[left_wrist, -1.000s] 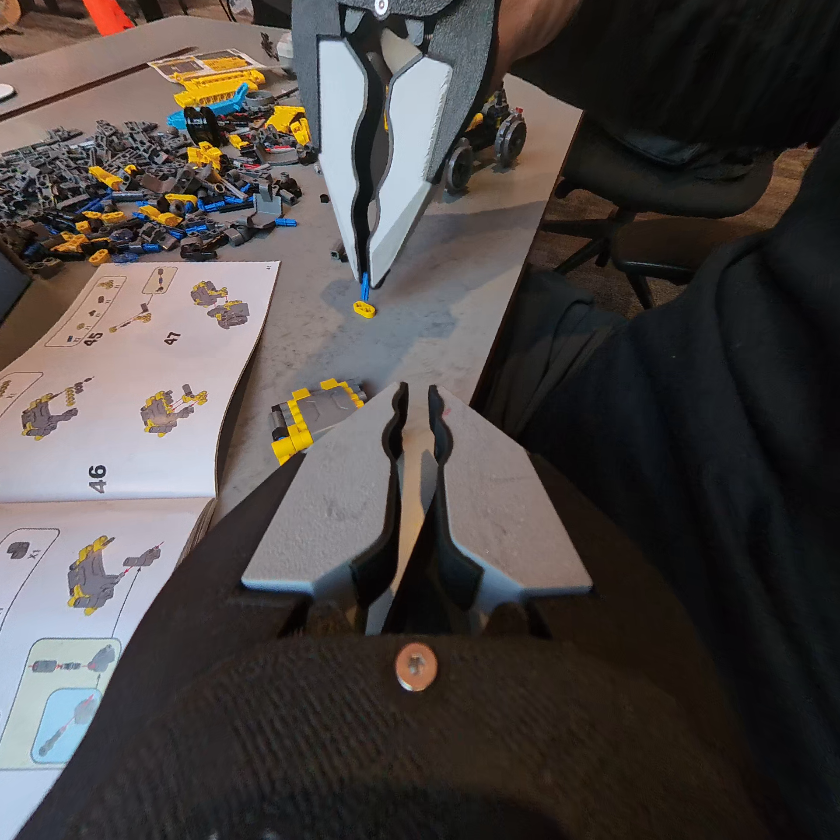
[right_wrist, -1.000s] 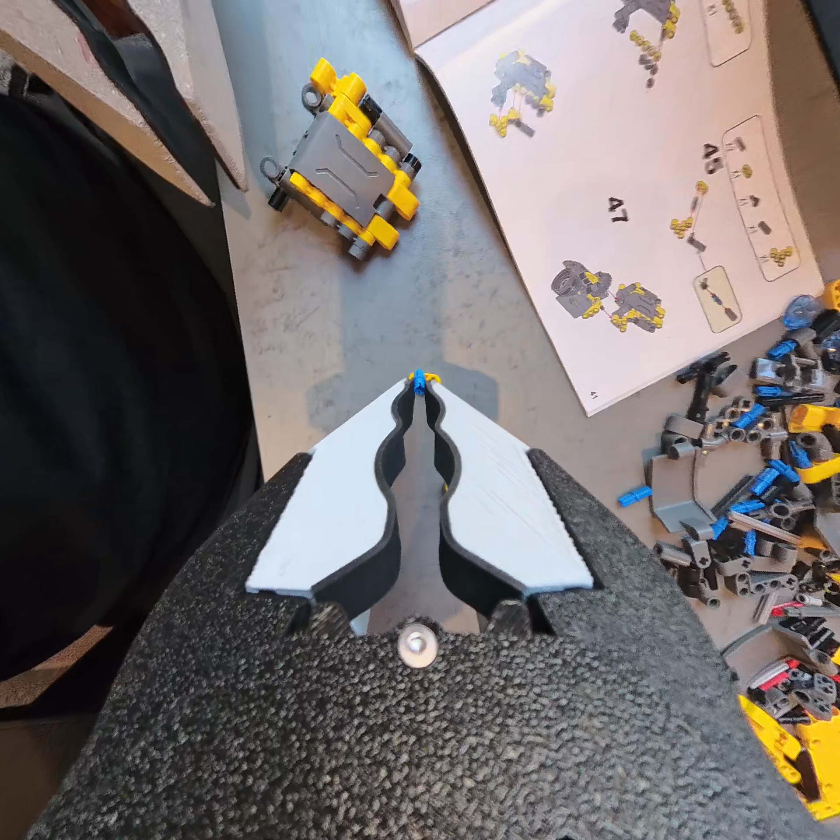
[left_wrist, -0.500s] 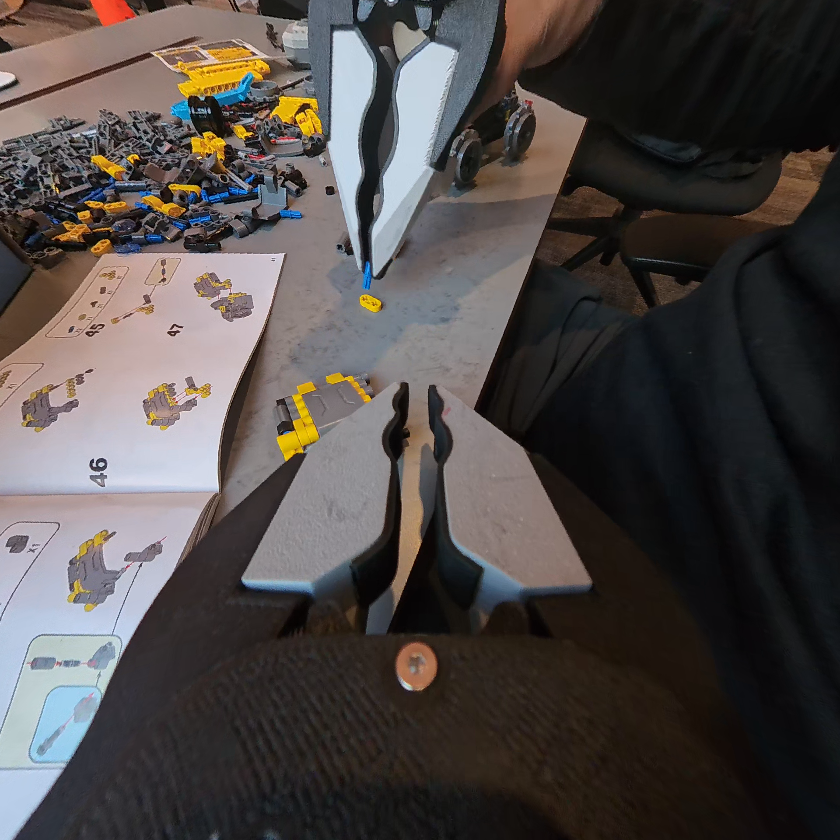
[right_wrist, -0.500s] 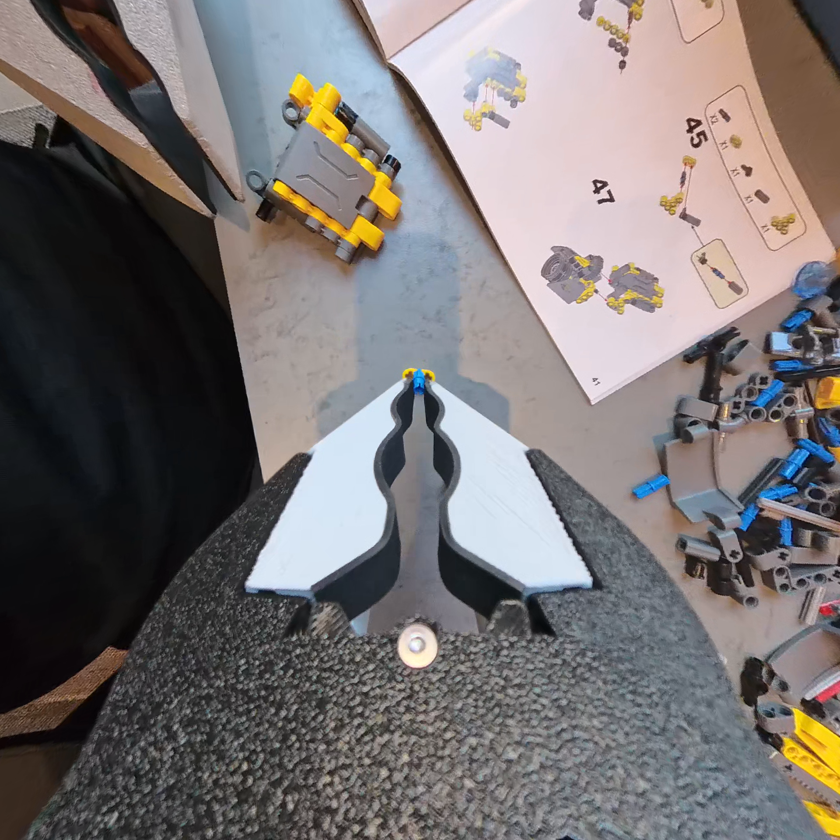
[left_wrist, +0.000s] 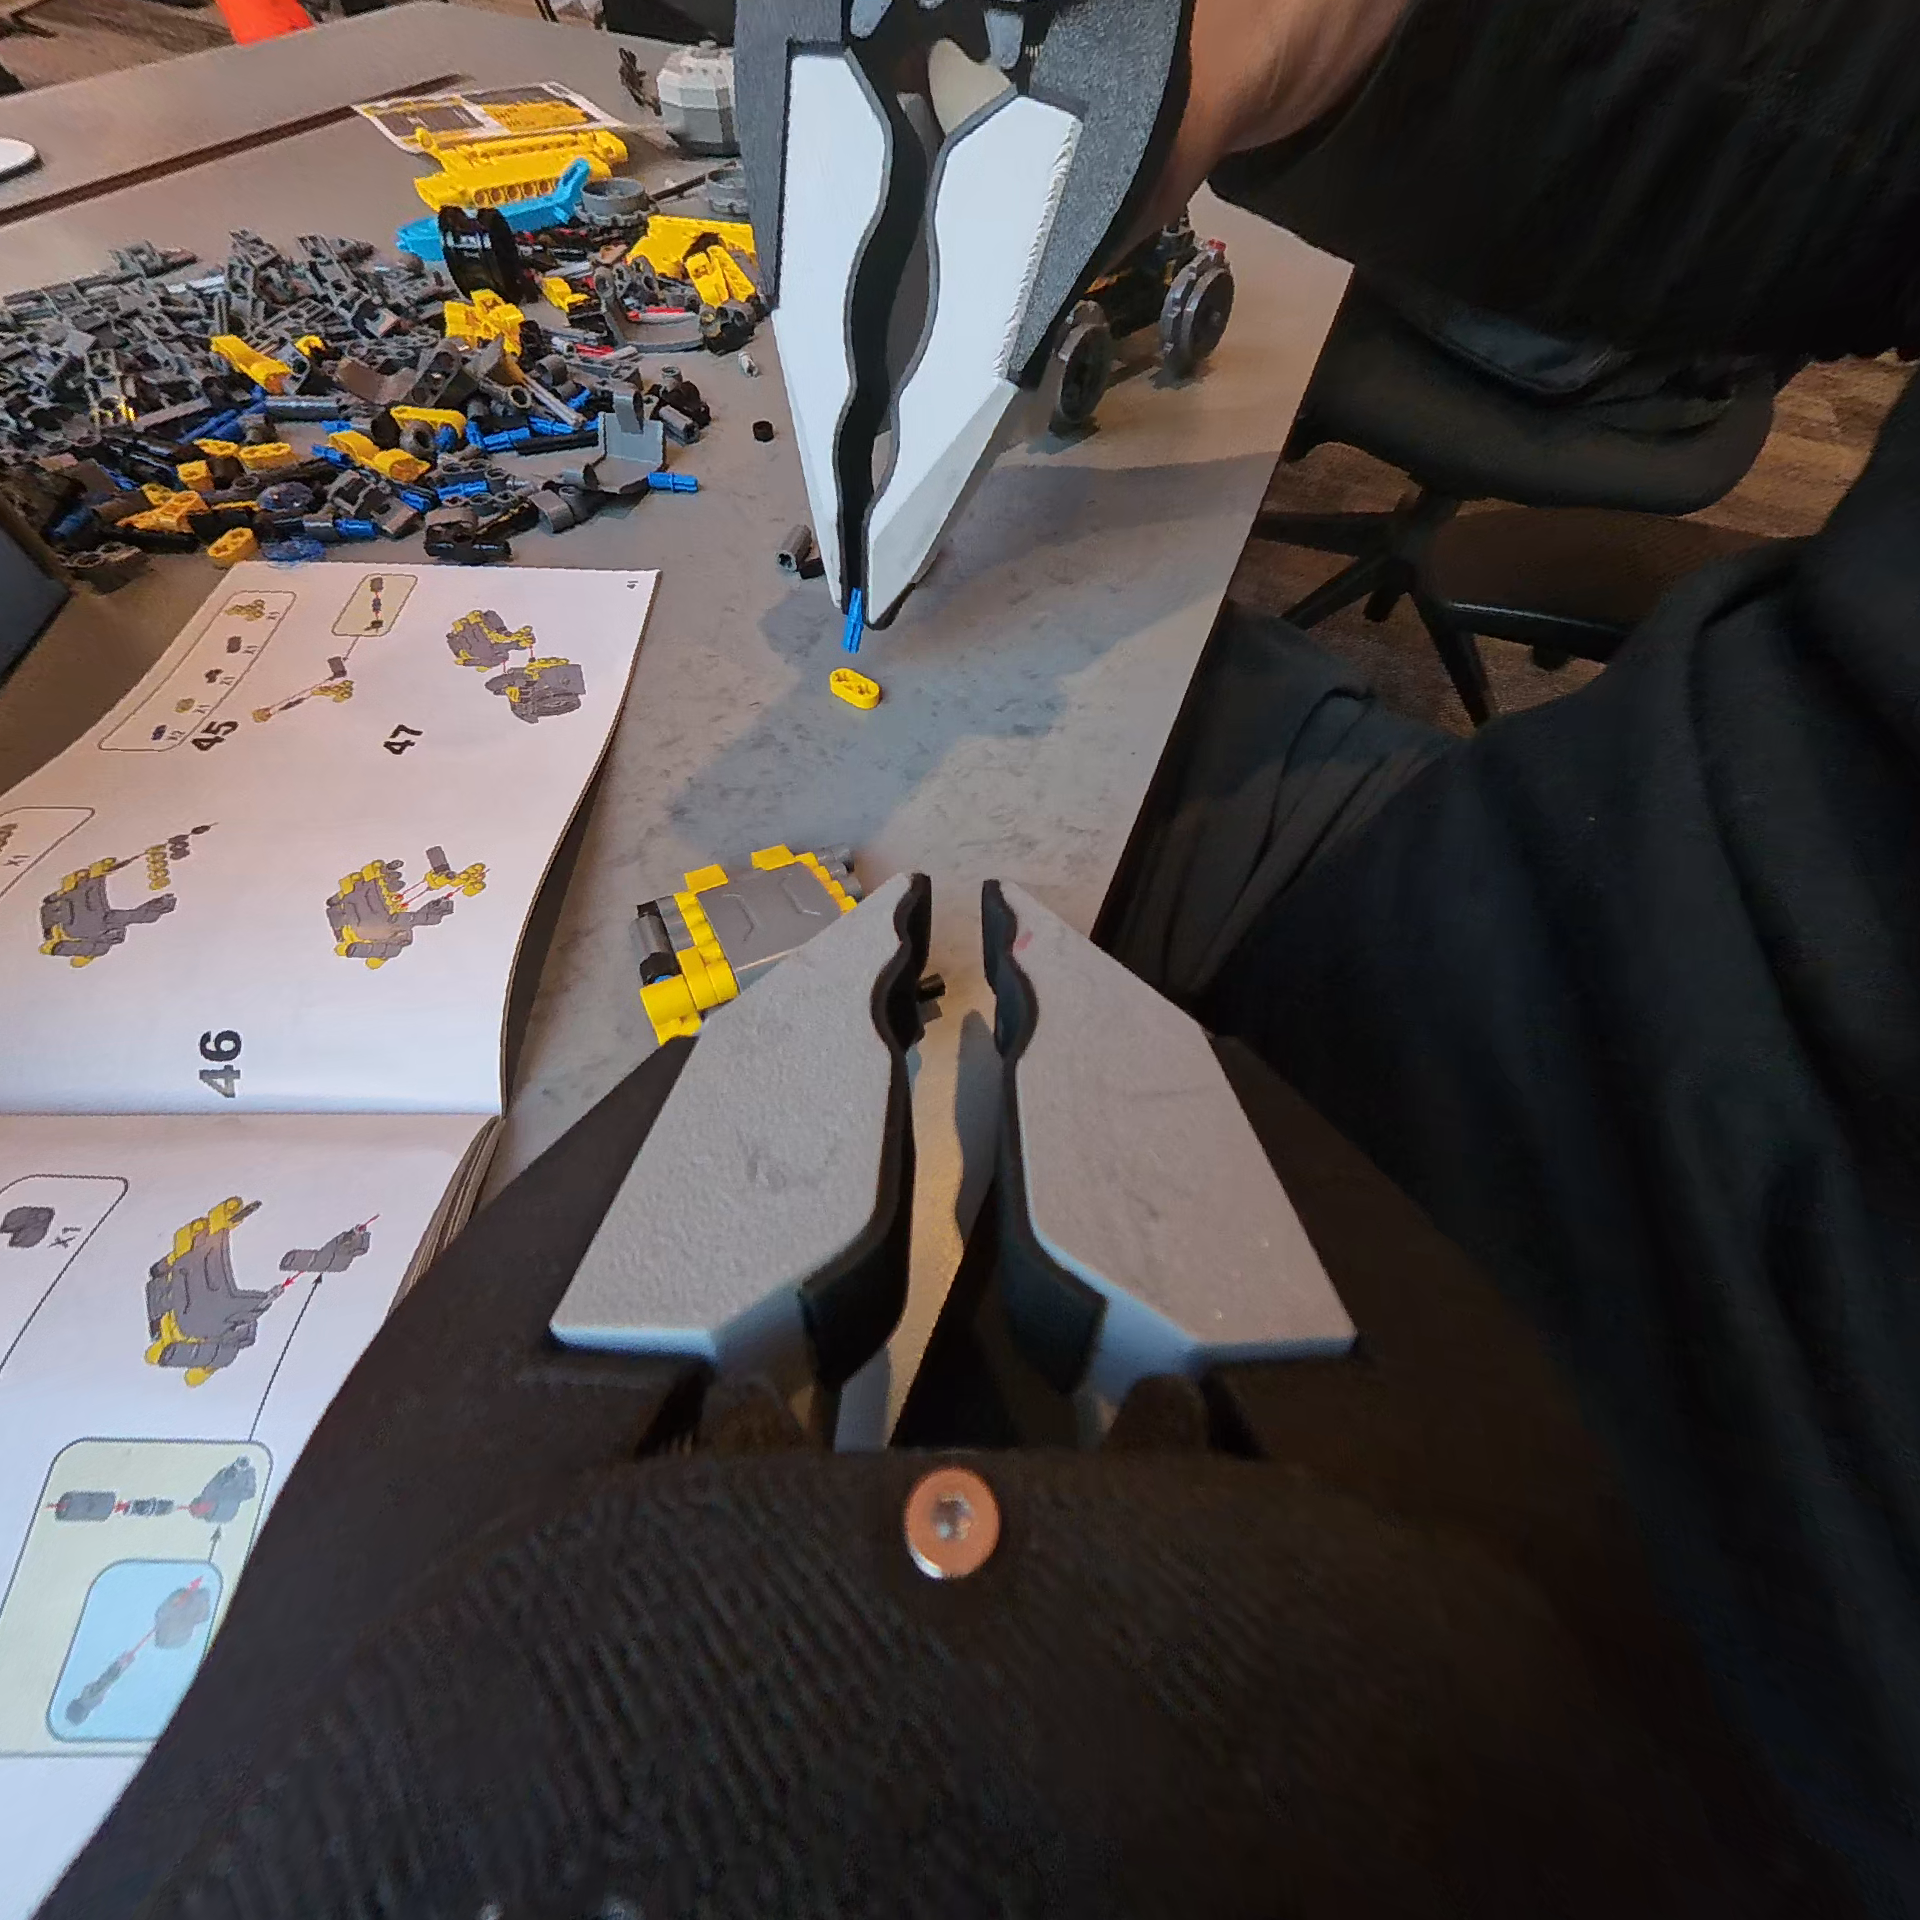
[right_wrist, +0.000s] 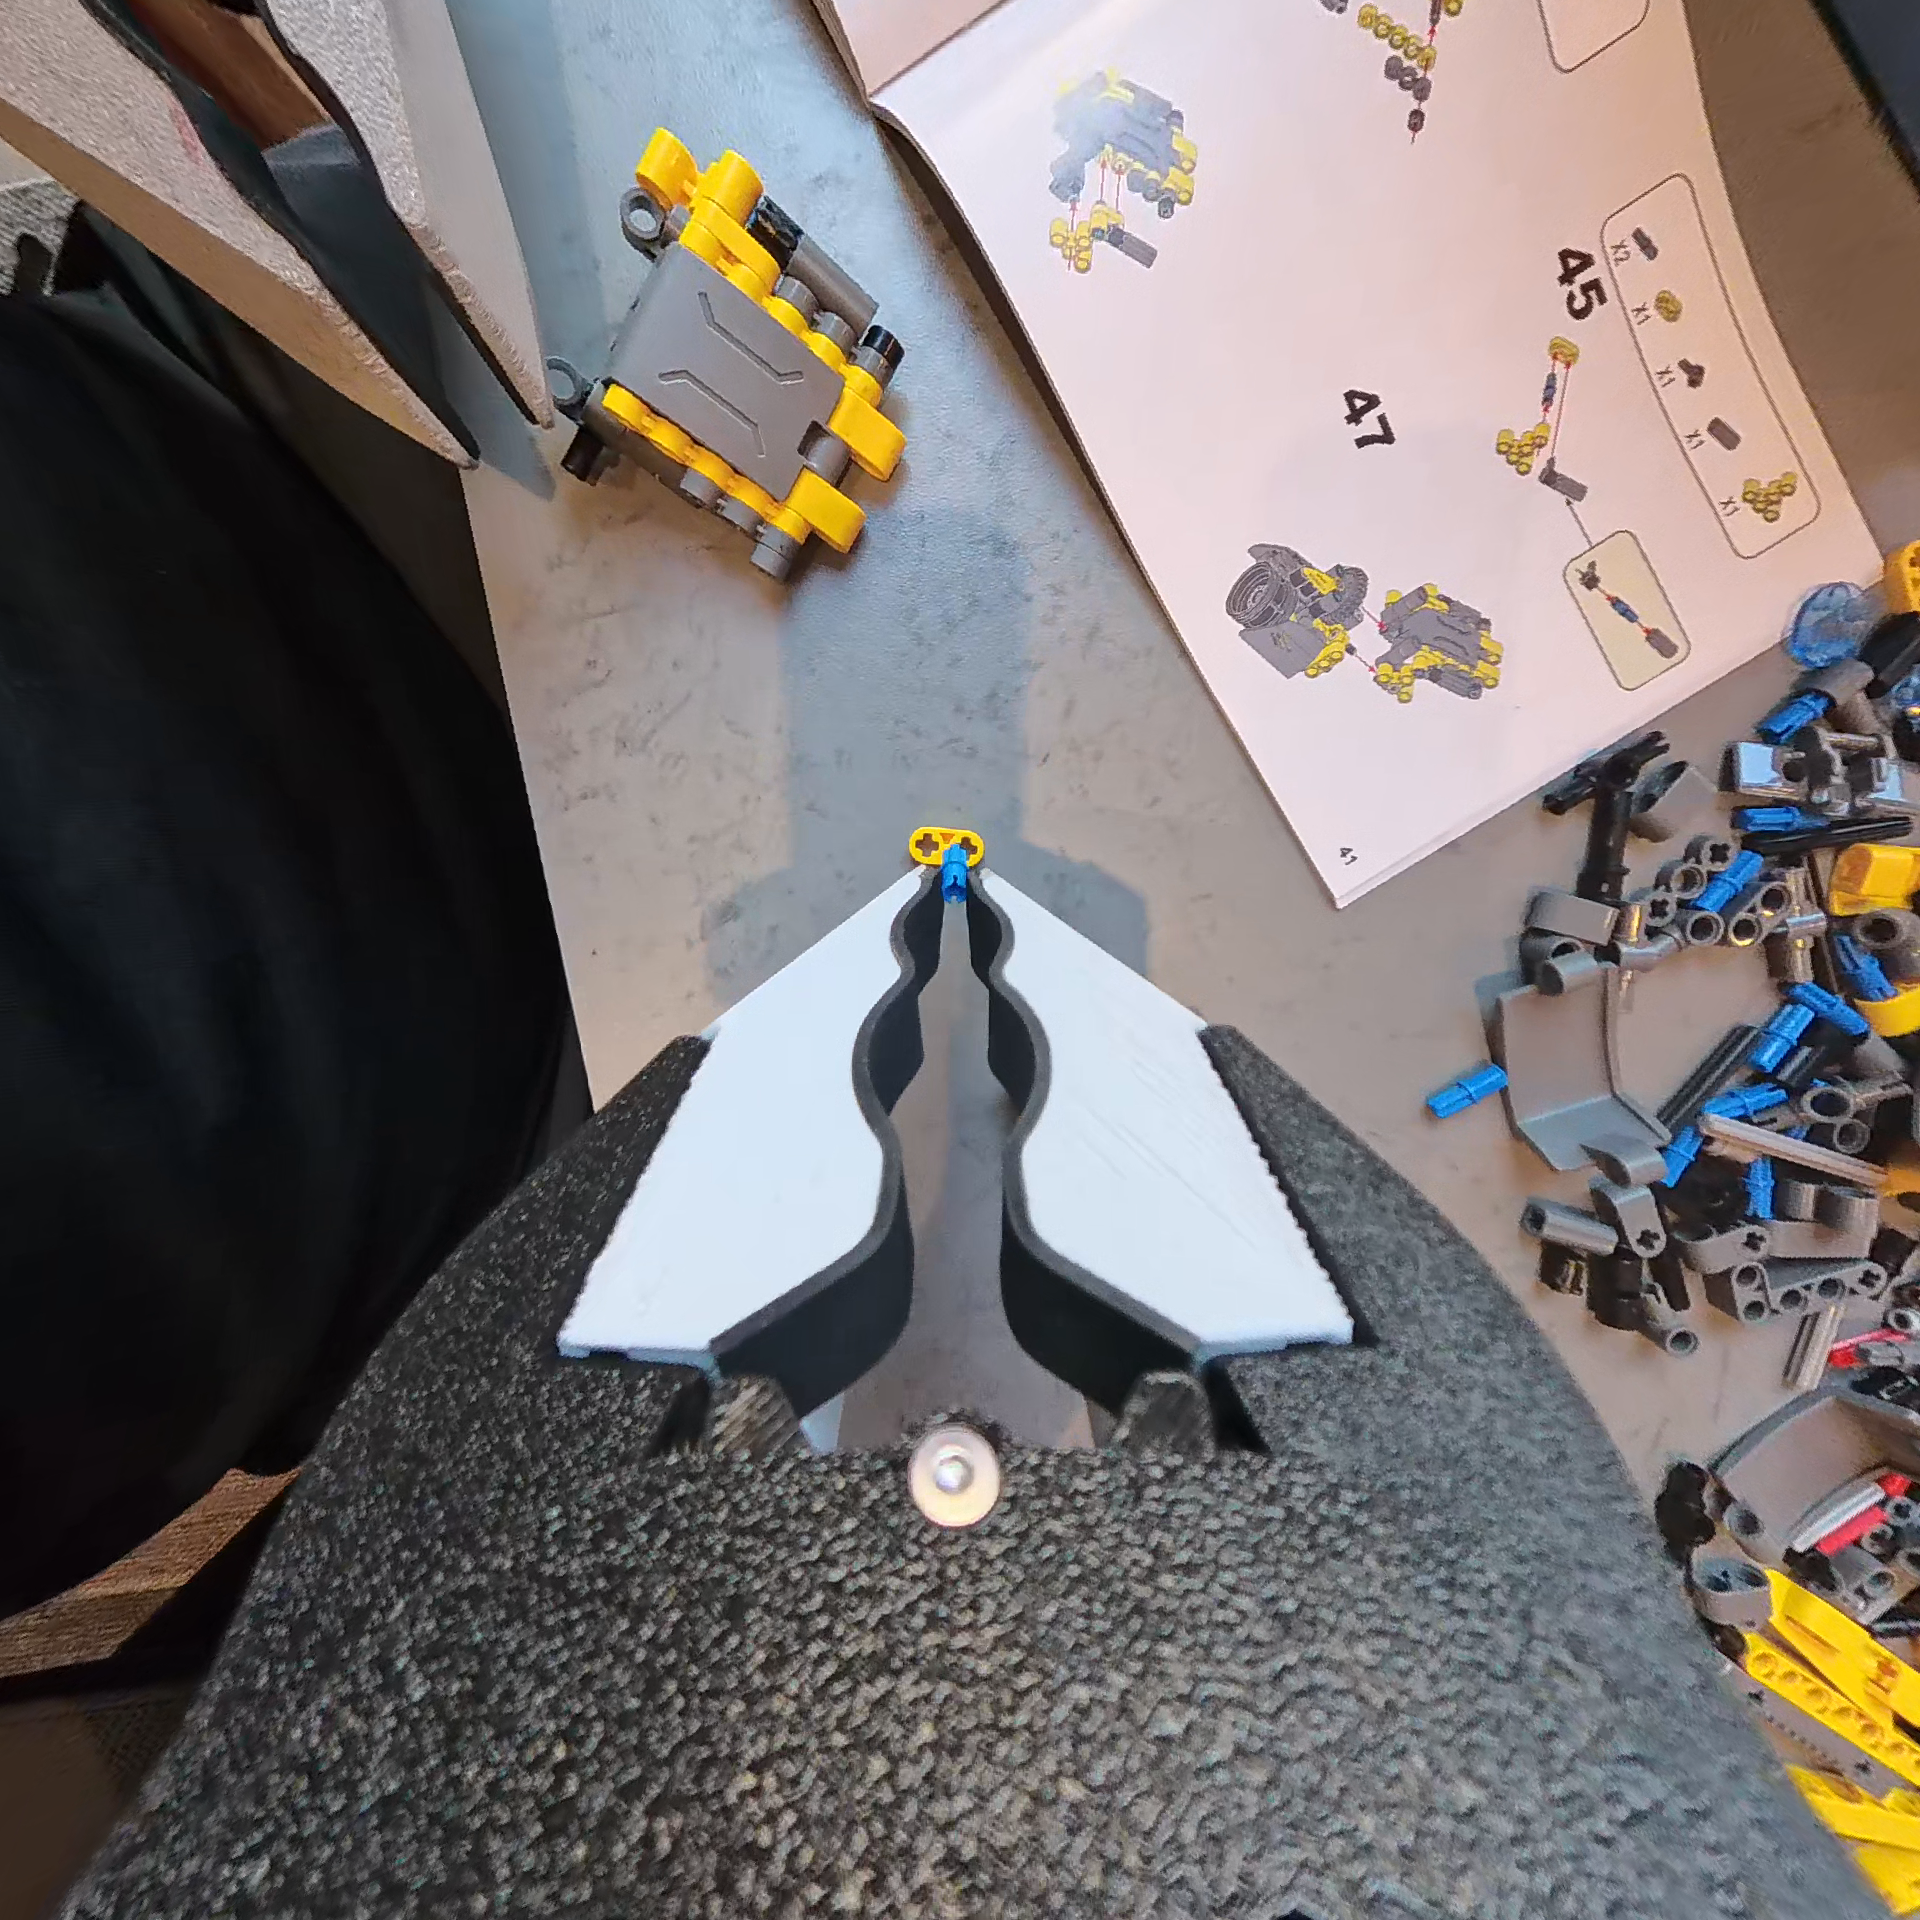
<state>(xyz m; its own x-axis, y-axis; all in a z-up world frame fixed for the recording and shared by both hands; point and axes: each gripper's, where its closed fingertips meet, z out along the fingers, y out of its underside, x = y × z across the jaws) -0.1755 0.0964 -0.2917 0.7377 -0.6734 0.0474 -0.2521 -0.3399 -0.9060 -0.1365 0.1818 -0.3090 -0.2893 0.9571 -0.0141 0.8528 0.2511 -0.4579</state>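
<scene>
My right gripper (right_wrist: 951, 878) is shut on a small blue pin (right_wrist: 952, 871) and holds it upright just above a small yellow two-hole link (right_wrist: 945, 844) that lies on the grey table (right_wrist: 935, 644). In the left wrist view, the right gripper (left_wrist: 857, 613) points down with the blue pin (left_wrist: 852, 623) a little above the yellow link (left_wrist: 854, 688). My left gripper (left_wrist: 951, 899) is empty, its fingers a narrow gap apart. It hovers beside a yellow-and-grey brick assembly (left_wrist: 748, 925), which also shows in the right wrist view (right_wrist: 727, 384).
An open instruction booklet (left_wrist: 312, 831) lies at the left. A pile of loose grey, blue and yellow parts (left_wrist: 312, 416) is behind it. A wheeled model (left_wrist: 1174, 312) stands at the back. The table edge (left_wrist: 1195, 748) runs along the right, by a person's dark clothing (left_wrist: 1558, 1039) and a chair (left_wrist: 1507, 468). My hands' fingertips stand some 10 cm from each other.
My right gripper has lifted slightly with the blue pin, so the pin now stands clear above the yellow link. My left gripper has stayed the same.
</scene>
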